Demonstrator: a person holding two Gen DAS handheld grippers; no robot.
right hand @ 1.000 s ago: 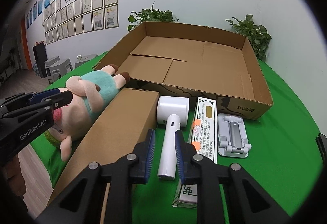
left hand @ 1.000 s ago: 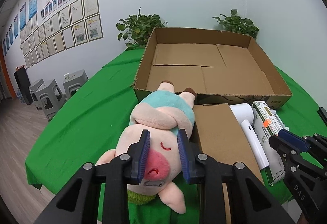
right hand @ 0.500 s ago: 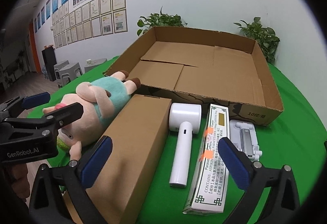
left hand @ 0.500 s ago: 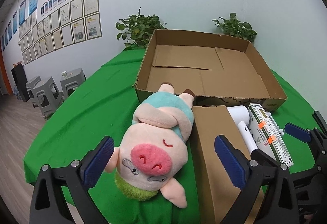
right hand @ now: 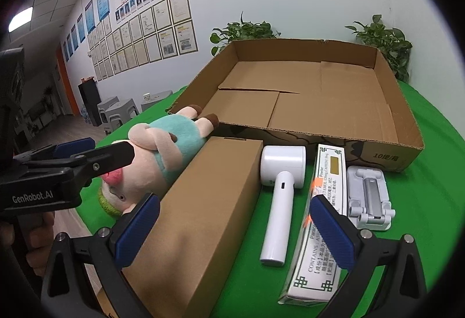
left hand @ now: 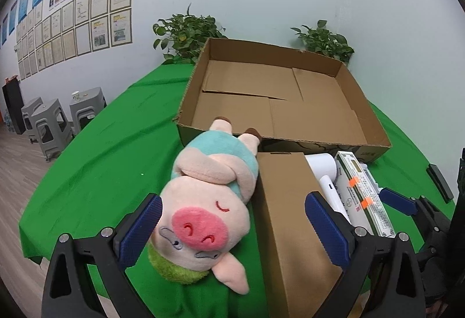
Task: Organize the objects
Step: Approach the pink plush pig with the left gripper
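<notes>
Your left tongs (left hand: 232, 226) and right tongs (right hand: 234, 226), nearly shut a second ago, are now wide open and hold nothing. The pig (left hand: 207, 201) lies on the desk (left hand: 101, 161) before the empty tray (left hand: 375, 126); grasp it next
</notes>
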